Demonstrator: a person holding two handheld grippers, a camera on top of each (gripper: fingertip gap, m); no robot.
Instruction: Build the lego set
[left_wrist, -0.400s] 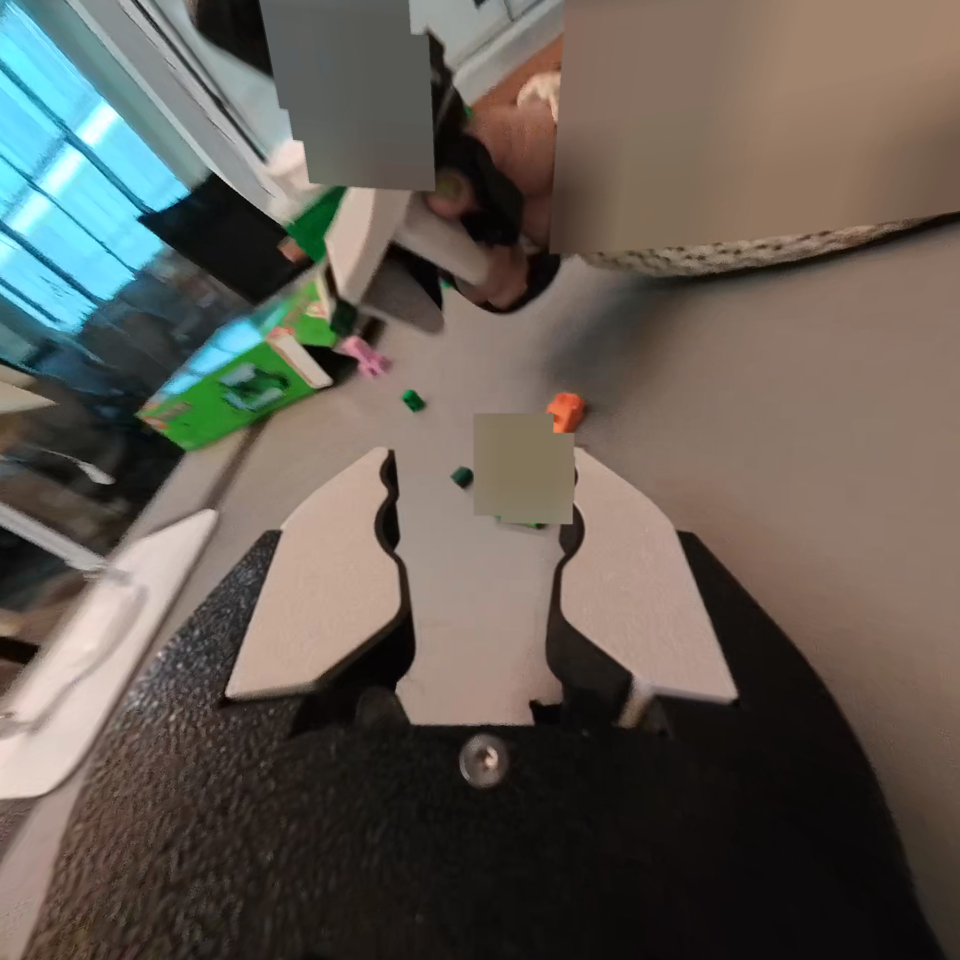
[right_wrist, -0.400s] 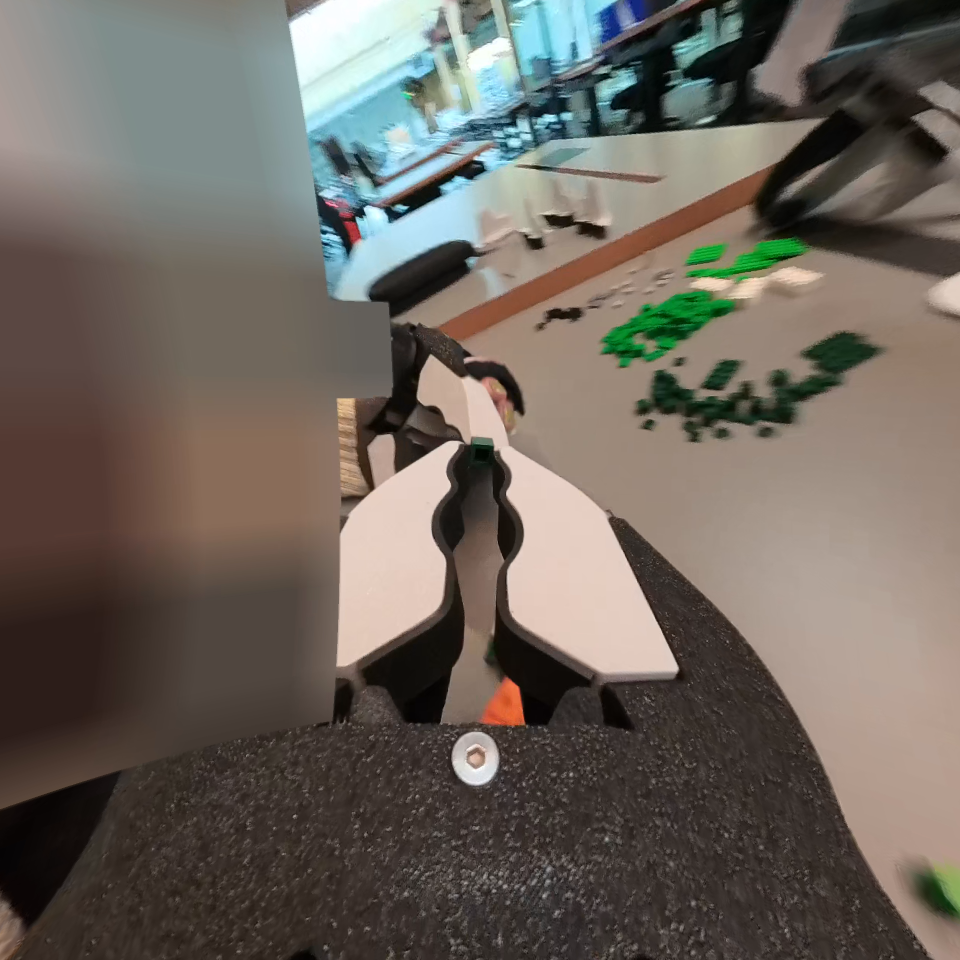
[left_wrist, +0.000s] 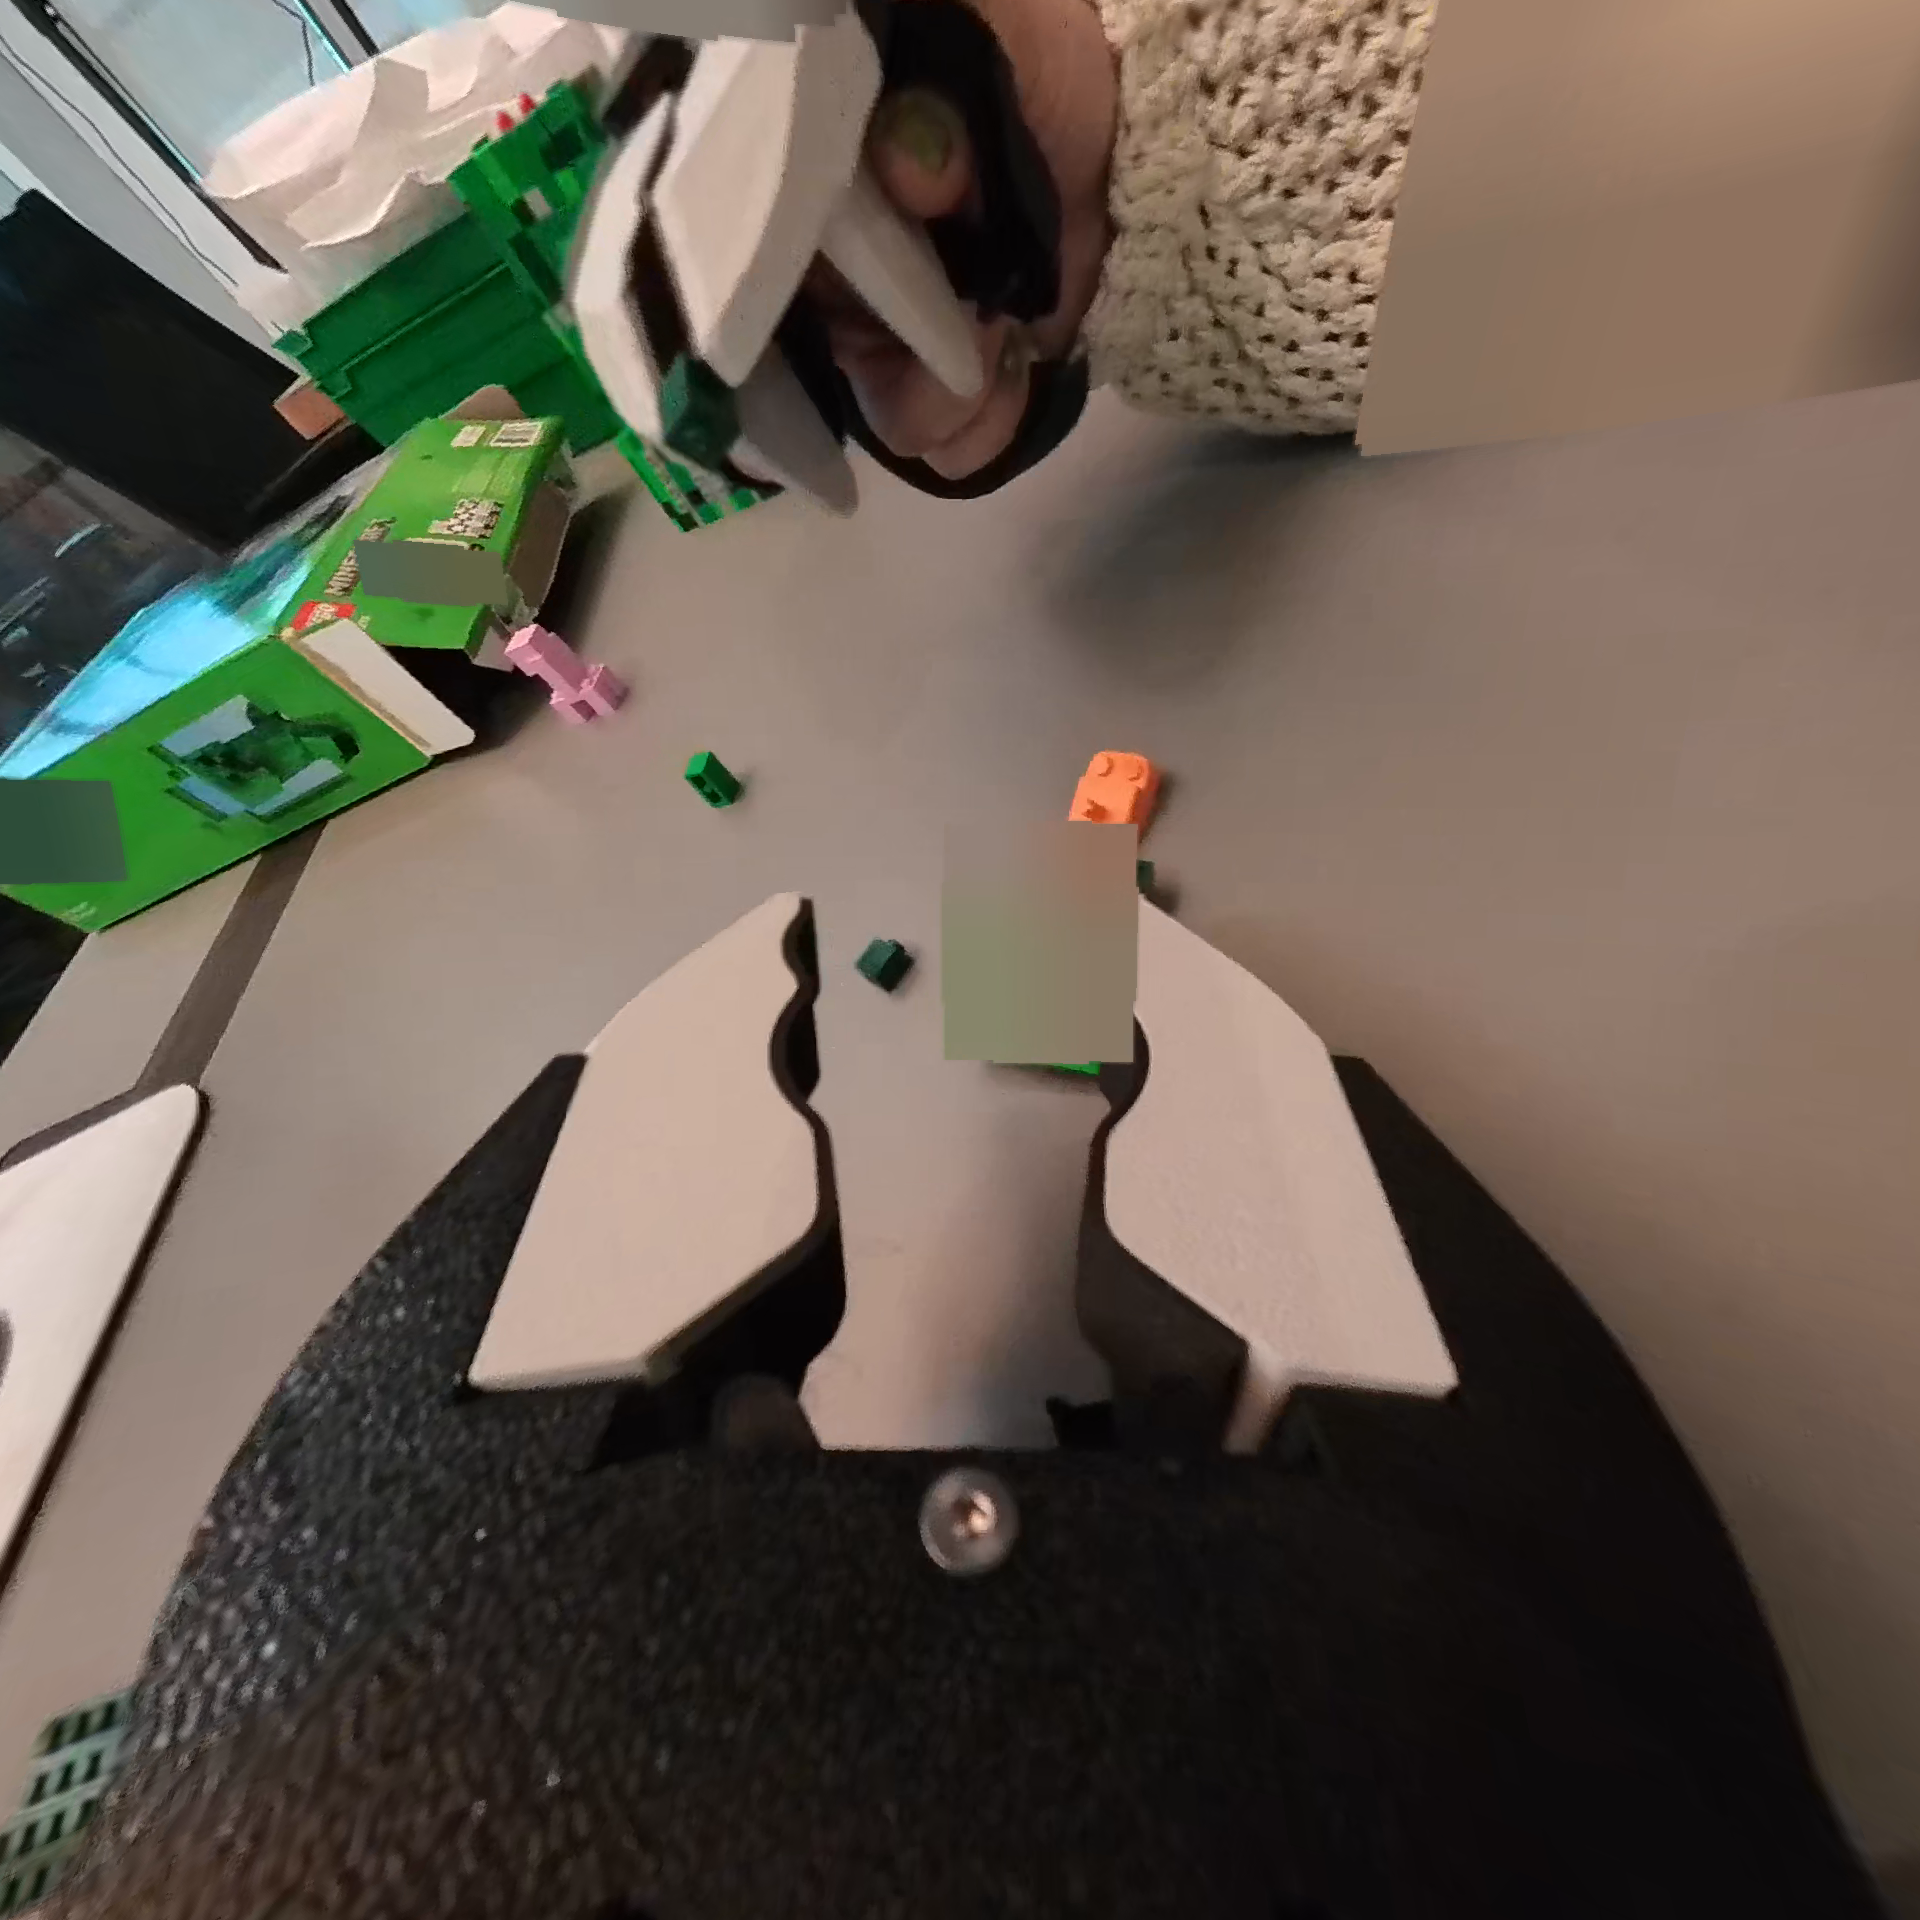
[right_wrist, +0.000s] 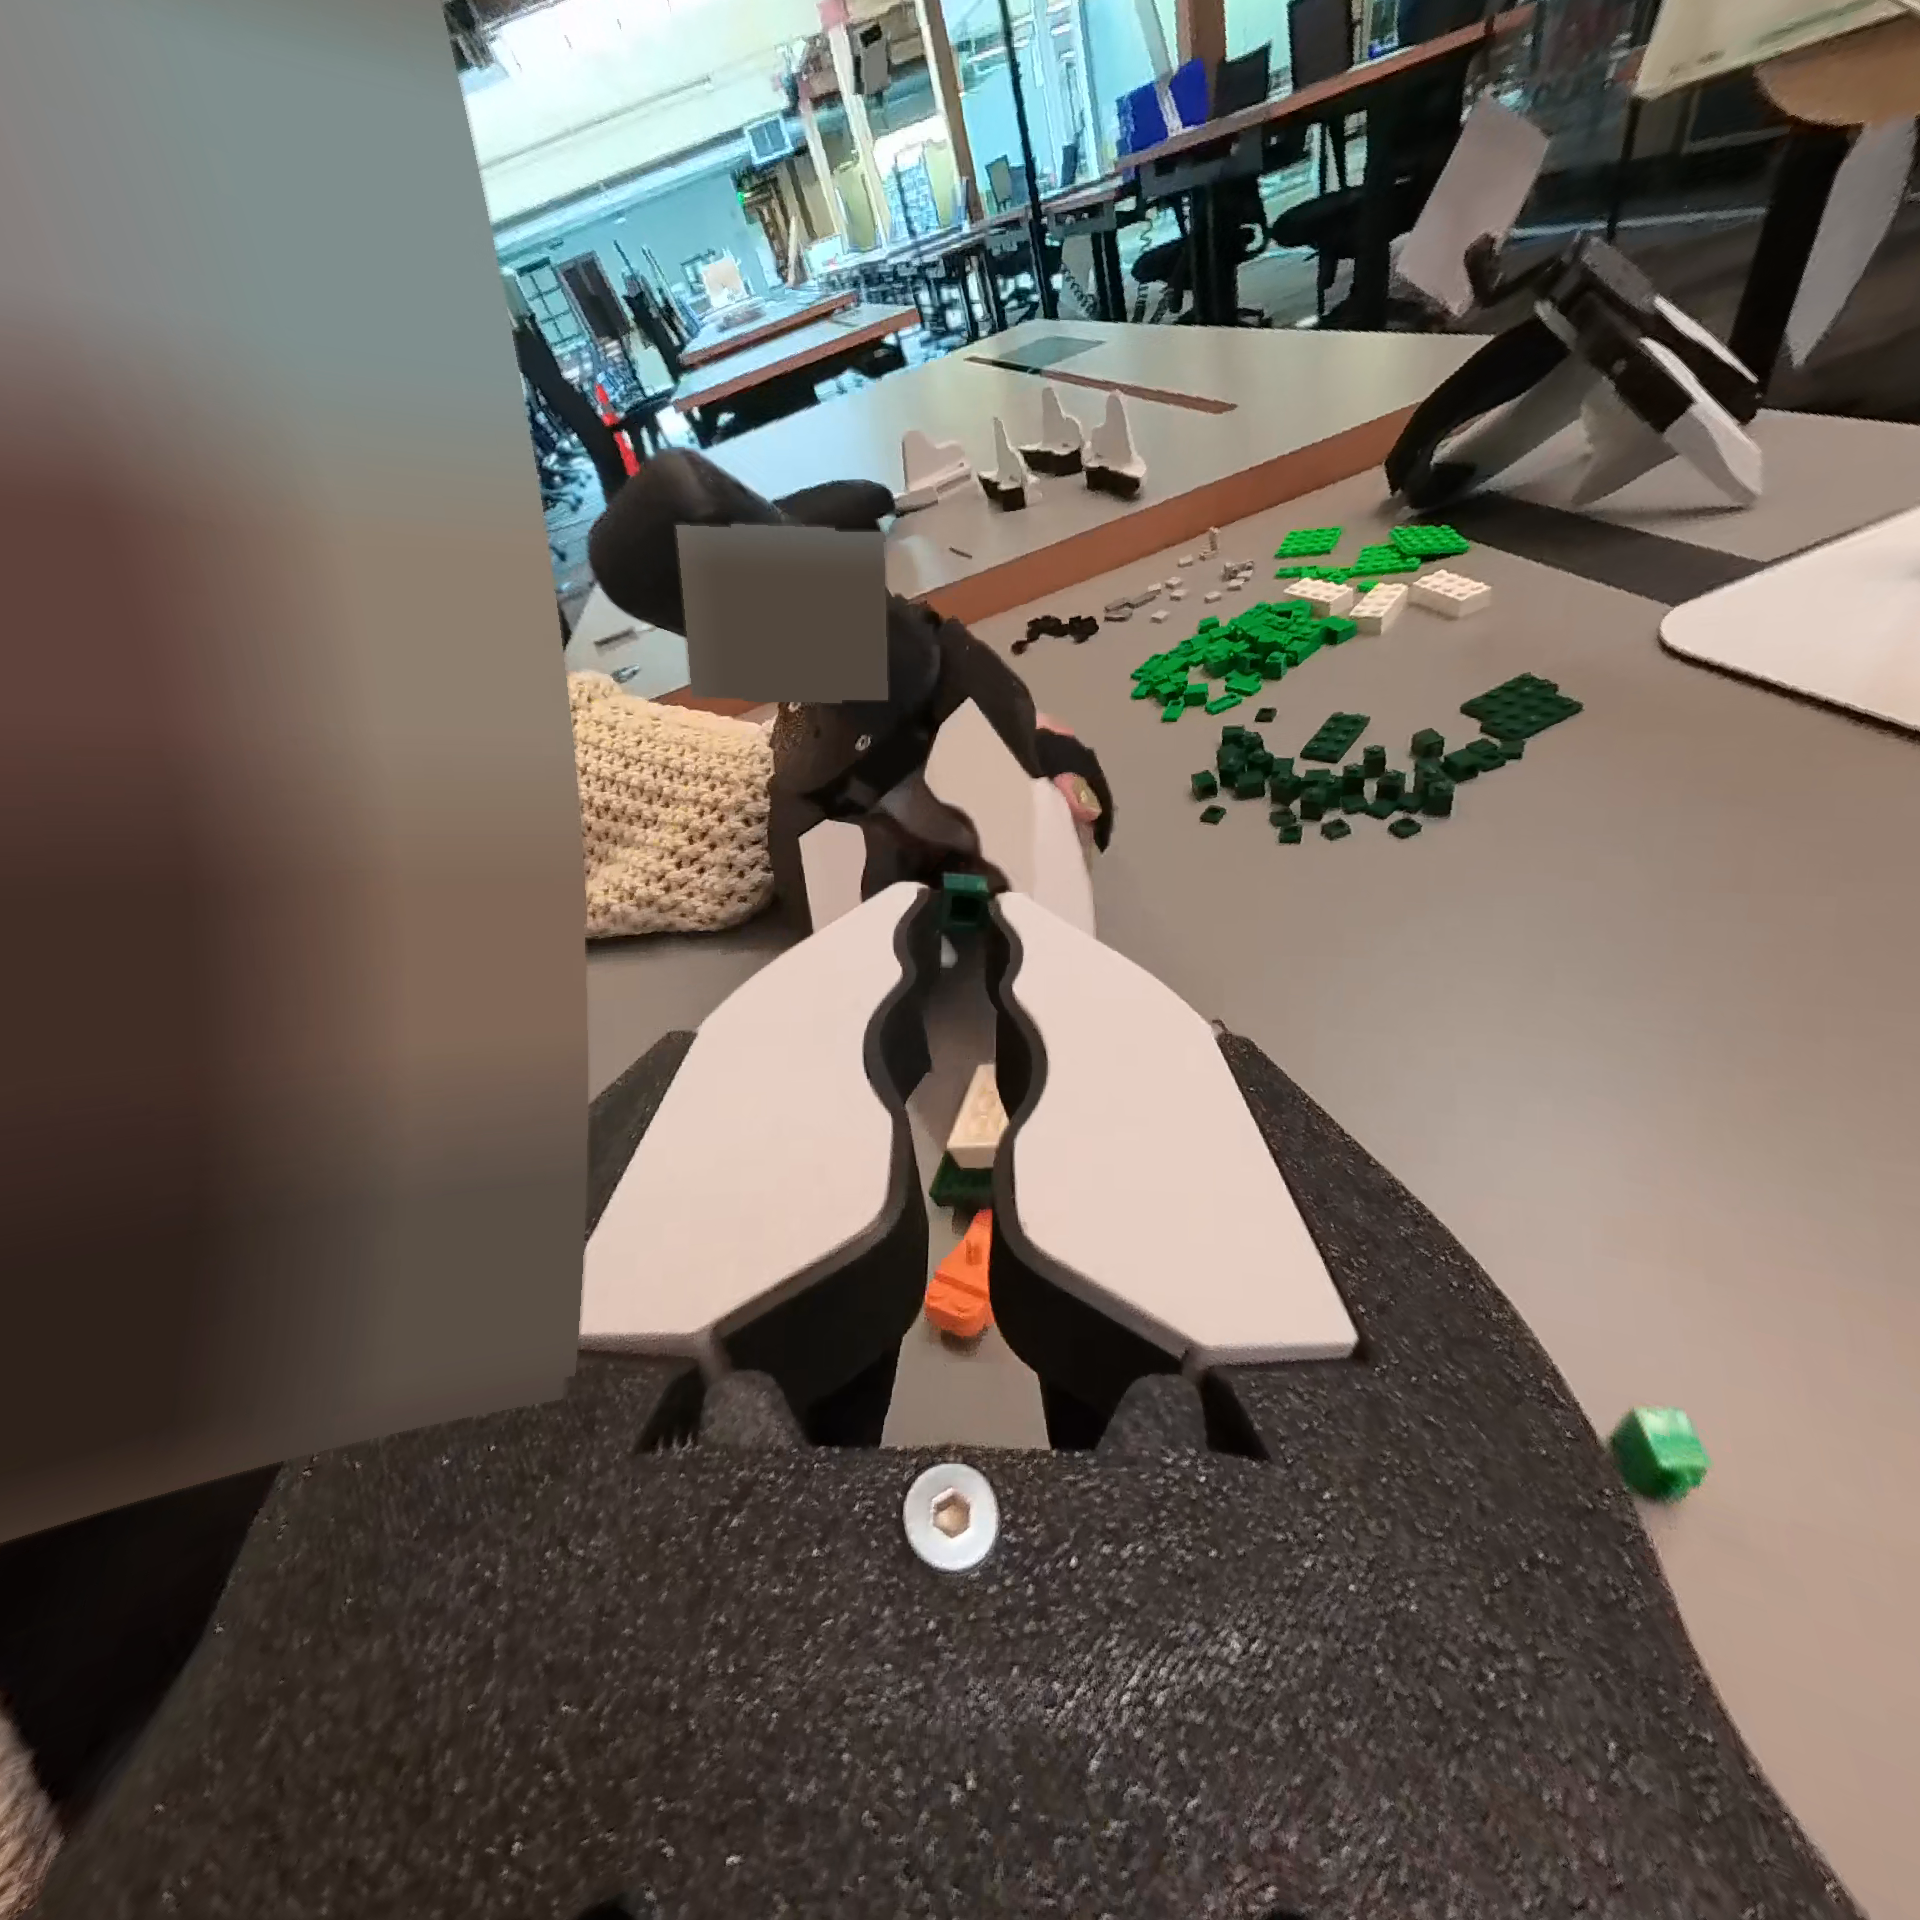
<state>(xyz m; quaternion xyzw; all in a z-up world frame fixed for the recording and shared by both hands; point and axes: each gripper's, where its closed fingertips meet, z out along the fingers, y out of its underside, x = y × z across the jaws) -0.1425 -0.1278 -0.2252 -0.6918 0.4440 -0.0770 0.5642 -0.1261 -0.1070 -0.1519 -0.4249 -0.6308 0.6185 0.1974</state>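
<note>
Dark green brick (right_wrist: 962, 902) pinched at the tips of the right claw (right_wrist: 961, 920), narrow gap, held above the grey worktop (right_wrist: 1455, 1039); same brick (left_wrist: 698, 407) shows in the left wrist view. Left claw (left_wrist: 971, 940) wide apart, nothing in it, low over the worktop. Between and just ahead of its fingers: small dark green brick (left_wrist: 884, 963), another green brick (left_wrist: 713, 777) farther out, orange brick (left_wrist: 1114, 788) to the right, pink piece (left_wrist: 566, 675) beside the green set box (left_wrist: 239, 727). Partly built green model (left_wrist: 499, 281) behind the right claw. Right wrist view: piles of bright green (right_wrist: 1236, 655) and dark green (right_wrist: 1351, 779) pieces, white bricks (right_wrist: 1392, 597), a spare gripper (right_wrist: 1590, 416) parked beyond. Open office with desks behind.
</note>
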